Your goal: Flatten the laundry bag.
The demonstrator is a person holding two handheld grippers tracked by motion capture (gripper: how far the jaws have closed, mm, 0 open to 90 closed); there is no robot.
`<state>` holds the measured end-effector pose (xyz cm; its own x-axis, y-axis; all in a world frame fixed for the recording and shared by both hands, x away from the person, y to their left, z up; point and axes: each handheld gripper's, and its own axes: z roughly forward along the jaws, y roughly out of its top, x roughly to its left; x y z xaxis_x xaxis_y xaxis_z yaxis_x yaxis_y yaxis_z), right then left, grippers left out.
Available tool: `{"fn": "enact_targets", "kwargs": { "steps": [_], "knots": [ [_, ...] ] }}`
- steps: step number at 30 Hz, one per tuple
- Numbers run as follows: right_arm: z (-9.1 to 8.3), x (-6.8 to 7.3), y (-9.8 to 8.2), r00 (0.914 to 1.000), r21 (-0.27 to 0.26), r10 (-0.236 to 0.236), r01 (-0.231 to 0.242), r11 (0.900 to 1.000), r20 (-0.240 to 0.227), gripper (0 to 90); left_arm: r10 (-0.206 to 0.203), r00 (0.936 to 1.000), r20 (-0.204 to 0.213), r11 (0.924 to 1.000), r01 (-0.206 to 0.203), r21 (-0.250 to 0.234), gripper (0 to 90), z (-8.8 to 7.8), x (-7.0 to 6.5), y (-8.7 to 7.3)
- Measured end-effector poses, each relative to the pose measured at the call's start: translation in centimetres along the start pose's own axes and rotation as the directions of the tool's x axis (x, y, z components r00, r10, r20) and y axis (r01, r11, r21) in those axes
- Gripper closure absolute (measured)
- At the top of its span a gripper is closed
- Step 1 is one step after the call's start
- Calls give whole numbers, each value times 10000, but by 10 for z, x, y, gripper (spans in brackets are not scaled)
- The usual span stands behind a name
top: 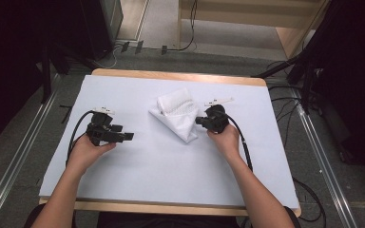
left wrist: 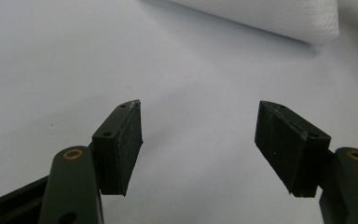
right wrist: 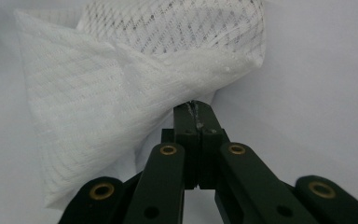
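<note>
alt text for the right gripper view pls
The right gripper has its black jaws shut on the edge of a white mesh cloth. The cloth lies folded and rumpled on a white table.

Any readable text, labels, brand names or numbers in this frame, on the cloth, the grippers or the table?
None can be read.
White mesh cloth: woven pattern, no print or tag showing.
Left hand-held gripper and right hand-held gripper: plain black jaws, no markings.
White table cover: blank.
Small white tabs on top of the grippers: too small to tell.
</note>
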<state>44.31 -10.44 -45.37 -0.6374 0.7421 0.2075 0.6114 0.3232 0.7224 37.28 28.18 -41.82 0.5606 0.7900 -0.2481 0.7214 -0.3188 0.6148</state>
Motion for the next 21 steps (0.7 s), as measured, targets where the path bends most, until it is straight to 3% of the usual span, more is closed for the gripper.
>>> {"fn": "enact_targets", "kwargs": {
  "steps": [14, 21],
  "knots": [
    [-2, 29, 9, 9967, -286, -637, 623, 9976, -494, 900, -193, 9998, -32, 9998, 193, -59, 327, -4, 7, -1],
    [5, 45, 9, 9928, -241, -890, 873, 9959, -803, 900, -290, 9996, -3, 9995, 290, -81, 327, -4, 8, -2]
  ]
}}
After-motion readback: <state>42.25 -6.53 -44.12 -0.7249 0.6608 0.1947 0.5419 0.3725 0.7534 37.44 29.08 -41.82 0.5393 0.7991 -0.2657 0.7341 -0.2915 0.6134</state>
